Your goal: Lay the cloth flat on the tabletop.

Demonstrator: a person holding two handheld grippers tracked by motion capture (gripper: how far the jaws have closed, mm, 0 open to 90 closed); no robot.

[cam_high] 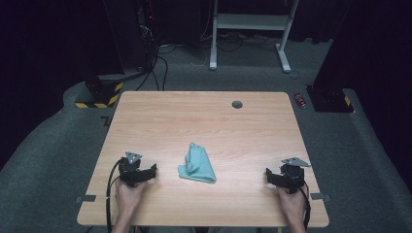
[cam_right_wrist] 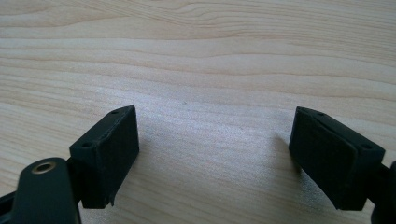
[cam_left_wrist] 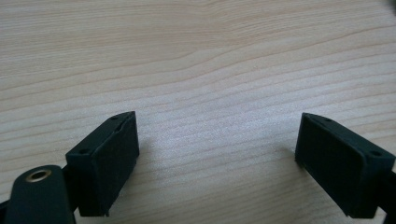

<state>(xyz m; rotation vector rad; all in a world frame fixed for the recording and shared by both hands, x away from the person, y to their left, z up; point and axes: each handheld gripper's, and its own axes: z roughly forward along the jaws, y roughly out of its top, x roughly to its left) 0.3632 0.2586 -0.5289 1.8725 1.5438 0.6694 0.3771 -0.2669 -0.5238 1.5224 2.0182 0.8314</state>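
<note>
left gripper view: claw [cam_left_wrist: 217, 158] bases cropped

Cloth [cam_high: 197, 163] lies on surface [cam_high: 204, 116] near front edge, approx. centre. Left claw [cam_high: 151, 173] just left of it; right claw [cam_high: 268, 175] well apart on right.

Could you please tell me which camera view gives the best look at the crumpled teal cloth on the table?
The high view shows it best: the teal cloth lies bunched near the table's middle, between the left gripper and right gripper. The left and right gripper views look down at bare wood between open jaws, away from the cloth.
</note>
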